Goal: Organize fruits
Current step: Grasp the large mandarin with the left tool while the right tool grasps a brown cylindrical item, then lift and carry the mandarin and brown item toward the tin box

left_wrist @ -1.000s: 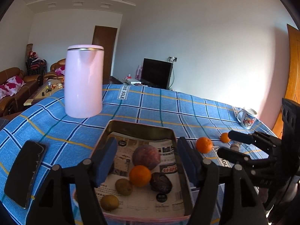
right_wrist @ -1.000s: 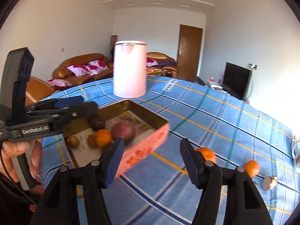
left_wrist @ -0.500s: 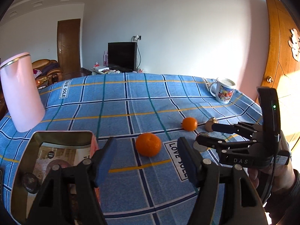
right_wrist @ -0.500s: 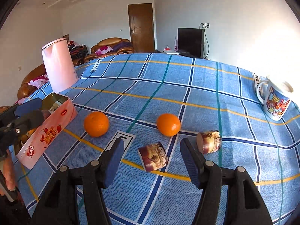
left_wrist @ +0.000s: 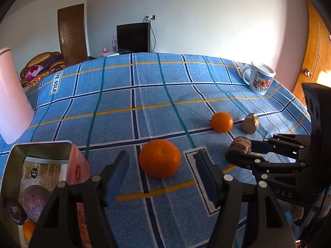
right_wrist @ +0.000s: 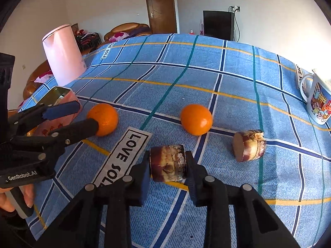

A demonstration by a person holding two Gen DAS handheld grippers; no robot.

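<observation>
My left gripper (left_wrist: 162, 169) is open, its pads on either side of a large orange (left_wrist: 159, 158) on the blue checked cloth, just short of touching. My right gripper (right_wrist: 167, 166) is shut on a brown cut root piece (right_wrist: 168, 165) that rests on the cloth; it also shows in the left wrist view (left_wrist: 240, 147). A second orange (right_wrist: 196, 119) and a second brown piece (right_wrist: 249, 145) lie beyond. The pink metal tin (left_wrist: 41, 150) with several fruits inside stands at the left.
A pink kettle (right_wrist: 63, 53) stands at the far left of the table. A printed mug (left_wrist: 259, 80) stands at the far right near the table edge. A door, TV and sofas lie beyond the table.
Both grippers have moved away from the tin toward the loose fruits. The left gripper has come down around the large orange. The right gripper has closed on the brown piece.
</observation>
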